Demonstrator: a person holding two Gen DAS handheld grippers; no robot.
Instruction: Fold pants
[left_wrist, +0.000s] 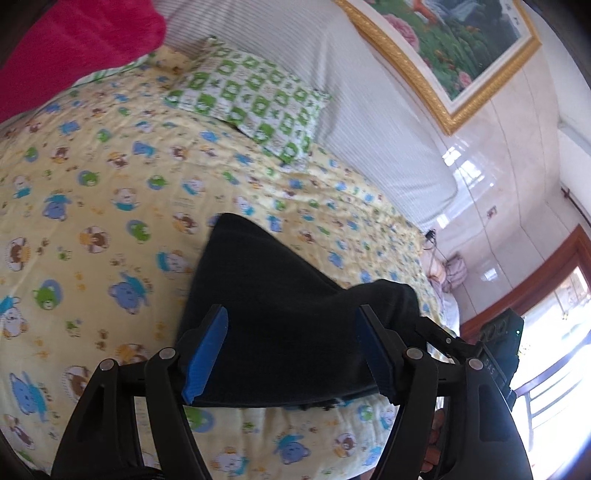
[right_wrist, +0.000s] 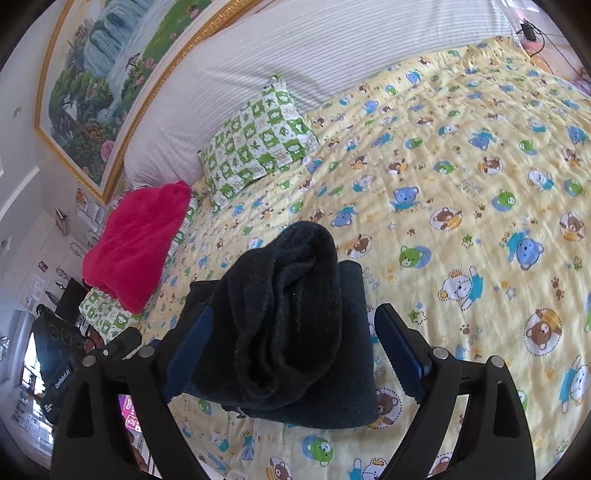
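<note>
The dark pants (left_wrist: 266, 288) lie folded into a thick bundle on the yellow bear-print bedspread (left_wrist: 110, 206). My left gripper (left_wrist: 291, 312) stands open over the bundle's near end, its blue pads (left_wrist: 207, 354) on either side of the cloth. In the right wrist view the pants (right_wrist: 295, 266) show a rolled, bunched layer on top of a flat folded layer. My right gripper (right_wrist: 295, 308) is open astride them, with a strip of bedspread (right_wrist: 461, 166) showing between the cloth and the right-hand pad (right_wrist: 399, 350). I cannot tell whether any pad touches the cloth.
A green-and-white checked pillow (right_wrist: 258, 144) and a white striped bolster (right_wrist: 314, 51) lie at the bed's head. A red blanket (right_wrist: 136, 240) is piled at the bed's edge. A gold-framed painting (left_wrist: 461, 48) hangs on the wall. The other gripper's black body (left_wrist: 498, 343) shows at right.
</note>
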